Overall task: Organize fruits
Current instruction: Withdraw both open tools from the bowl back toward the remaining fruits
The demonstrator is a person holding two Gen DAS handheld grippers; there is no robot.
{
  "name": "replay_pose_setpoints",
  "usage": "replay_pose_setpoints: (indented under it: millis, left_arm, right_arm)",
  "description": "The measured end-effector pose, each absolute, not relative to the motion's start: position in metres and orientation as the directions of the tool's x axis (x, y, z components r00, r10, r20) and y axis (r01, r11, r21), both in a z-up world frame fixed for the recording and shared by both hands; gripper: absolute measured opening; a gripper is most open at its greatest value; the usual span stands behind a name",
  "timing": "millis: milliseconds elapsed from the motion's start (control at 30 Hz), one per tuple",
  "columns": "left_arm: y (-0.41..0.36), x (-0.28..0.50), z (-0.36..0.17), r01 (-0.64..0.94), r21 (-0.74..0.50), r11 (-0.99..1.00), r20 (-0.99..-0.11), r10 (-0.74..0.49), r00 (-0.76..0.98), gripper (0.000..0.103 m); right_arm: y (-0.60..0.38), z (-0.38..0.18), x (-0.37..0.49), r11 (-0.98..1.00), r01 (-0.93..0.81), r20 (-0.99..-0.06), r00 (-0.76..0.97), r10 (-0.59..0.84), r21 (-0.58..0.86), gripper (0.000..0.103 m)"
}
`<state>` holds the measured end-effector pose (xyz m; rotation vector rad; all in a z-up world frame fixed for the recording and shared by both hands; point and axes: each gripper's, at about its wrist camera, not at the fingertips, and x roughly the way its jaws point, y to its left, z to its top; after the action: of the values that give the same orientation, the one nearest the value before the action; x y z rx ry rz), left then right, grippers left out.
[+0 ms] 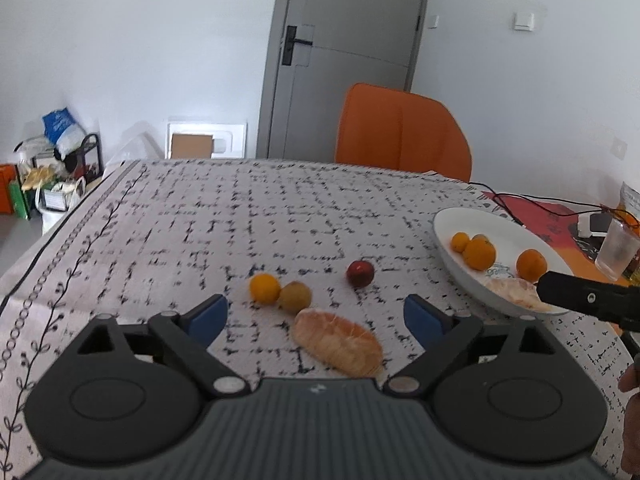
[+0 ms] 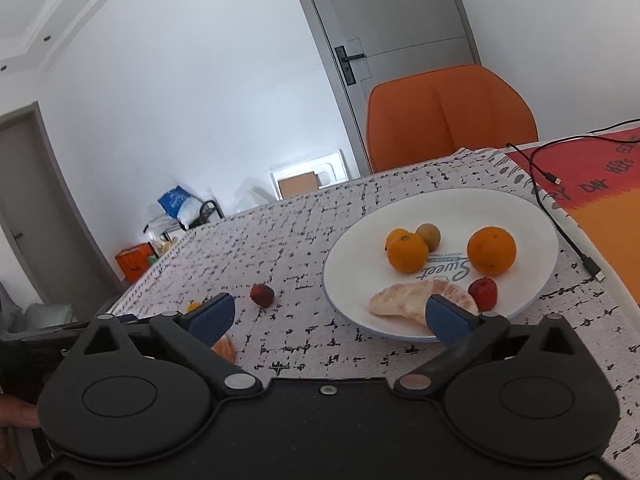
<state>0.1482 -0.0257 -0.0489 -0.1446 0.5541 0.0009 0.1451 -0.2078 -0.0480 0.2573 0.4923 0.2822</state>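
My left gripper is open and empty above the tablecloth. Just ahead of it lie a peeled pomelo segment, a brownish round fruit, a small orange and a red fruit. A white plate at the right holds oranges and a pomelo piece. My right gripper is open and empty at the plate's near rim. The plate holds two oranges, a brownish fruit, a red fruit and a pomelo piece.
An orange chair stands at the table's far edge. A black cable runs beside the plate. A clear cup stands at the far right. The patterned tablecloth stretches left; clutter sits on the floor beyond.
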Motion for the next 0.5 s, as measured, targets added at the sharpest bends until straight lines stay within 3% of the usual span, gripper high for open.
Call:
replay_pose_setpoints:
  millis: [500]
  left_arm:
    - [0.012, 0.131, -0.055, -0.116, -0.170, 0.979, -0.537, 0.007, 0.844, 0.102]
  right_arm:
    - [-0.165, -0.051, 0.148, 0.908, -0.314, -0.445, 0.795, 0.411, 0.278, 0.103]
